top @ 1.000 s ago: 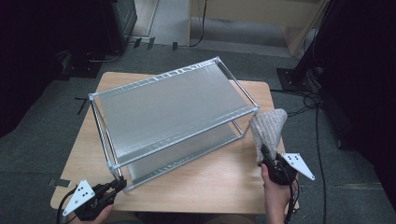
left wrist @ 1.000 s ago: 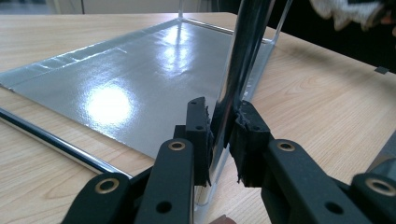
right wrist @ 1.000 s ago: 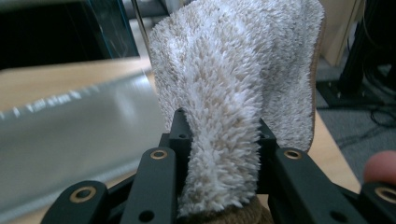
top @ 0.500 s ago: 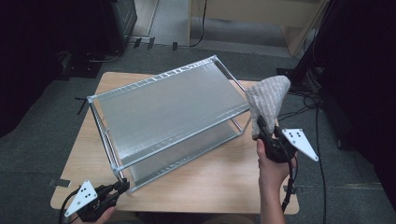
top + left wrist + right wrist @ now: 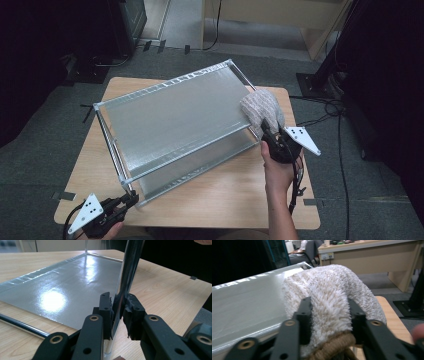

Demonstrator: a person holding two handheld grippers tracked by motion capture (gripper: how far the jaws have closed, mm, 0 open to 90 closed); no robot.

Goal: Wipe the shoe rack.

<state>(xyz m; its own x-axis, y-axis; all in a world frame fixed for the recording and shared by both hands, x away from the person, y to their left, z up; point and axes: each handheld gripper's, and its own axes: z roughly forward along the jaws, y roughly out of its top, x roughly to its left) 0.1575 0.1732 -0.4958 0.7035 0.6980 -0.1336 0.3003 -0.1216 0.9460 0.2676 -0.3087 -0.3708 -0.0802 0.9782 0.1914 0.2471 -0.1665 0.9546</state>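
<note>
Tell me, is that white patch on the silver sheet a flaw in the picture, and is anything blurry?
In the left gripper view it is glare: a light mirrored on the shiny lower shelf. In the right gripper view the fluffy cloth is fairly sharp, while the desk behind is soft. In the high view the table is evenly lit and the surroundings fall dark.

A light wooden tabletop (image 5: 225, 200) with rounded corners stands on grey carpeted floor (image 5: 45, 150). Directly on it rests a two-tier metal rack (image 5: 175, 115), set at an angle to the tabletop's edges, its chrome corner posts standing on the wood. The rack's lower shelf (image 5: 65, 287) and upper shelf are each covered by a glossy silver sheet. The wood near the front edge and along the right side is bare.
</note>
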